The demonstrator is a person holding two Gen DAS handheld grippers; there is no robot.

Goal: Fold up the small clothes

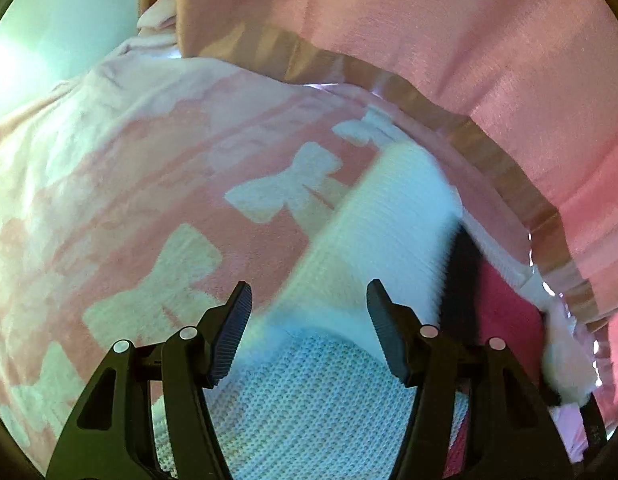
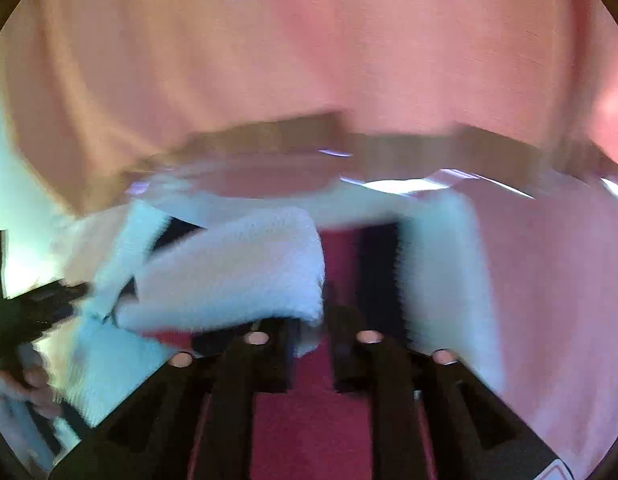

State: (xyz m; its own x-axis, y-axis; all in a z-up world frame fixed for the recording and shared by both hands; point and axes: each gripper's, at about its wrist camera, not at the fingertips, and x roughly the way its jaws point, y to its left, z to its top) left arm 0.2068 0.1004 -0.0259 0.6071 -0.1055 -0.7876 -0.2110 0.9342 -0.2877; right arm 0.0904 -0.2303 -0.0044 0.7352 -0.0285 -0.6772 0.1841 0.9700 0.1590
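A white knitted garment point(image 1: 317, 412) lies on a pink blanket with white bows point(image 1: 157, 184). My left gripper point(image 1: 309, 320) is open just above the knit, with a fold of it between the spread fingers and nothing held. In the blurred right wrist view the same white knit point(image 2: 237, 264) hangs folded in front of my right gripper point(image 2: 309, 344). Its jaws stand slightly apart with a flap of knit at the left finger point(image 2: 285, 340); whether they pinch it is unclear. A dark red and black piece point(image 2: 349, 248) shows under the knit.
A pink curtain point(image 1: 469, 40) with a brown pleated hem point(image 1: 489, 152) hangs behind the bed. The left gripper's body point(image 2: 33, 312) and the hand holding it show at the left edge of the right wrist view. A pale wall point(image 1: 69, 12) is at top left.
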